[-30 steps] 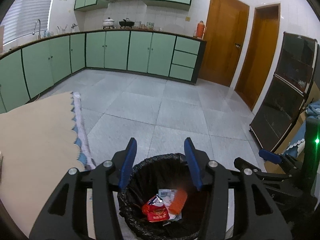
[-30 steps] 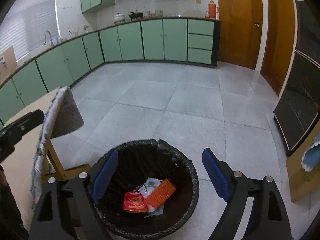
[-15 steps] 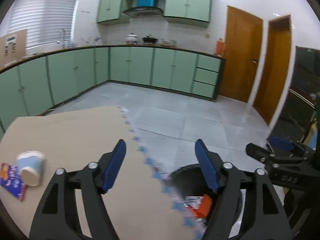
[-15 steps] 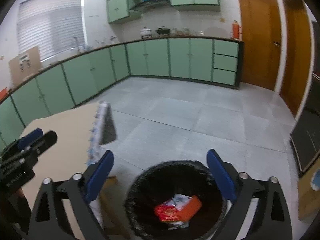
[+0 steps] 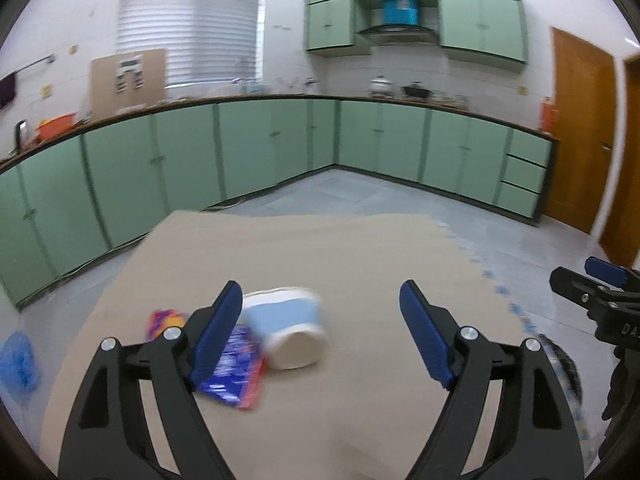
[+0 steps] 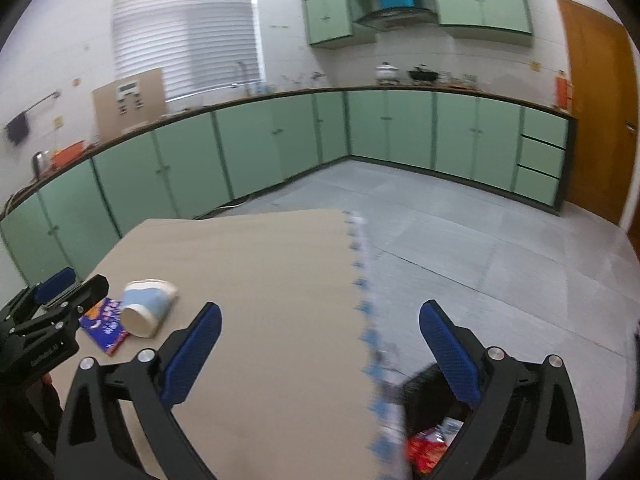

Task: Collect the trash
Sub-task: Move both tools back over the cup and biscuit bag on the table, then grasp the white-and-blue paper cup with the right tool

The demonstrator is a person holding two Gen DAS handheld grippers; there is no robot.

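Left gripper (image 5: 320, 332) wide, empty, low over bench (image 5: 360, 248). Just ahead, slightly left of centre: blue-and-white paper cup (image 5: 286, 326) tipped on side, long axis running toward gripper, mouth nearest. Touching cup on left: blue snack wrapper (image 5: 236, 376), flat. Right gripper (image 6: 320, 354) wide, empty, farther off, near bin (image 6: 430, 420) past bench edge. Left nearer, likely picker.
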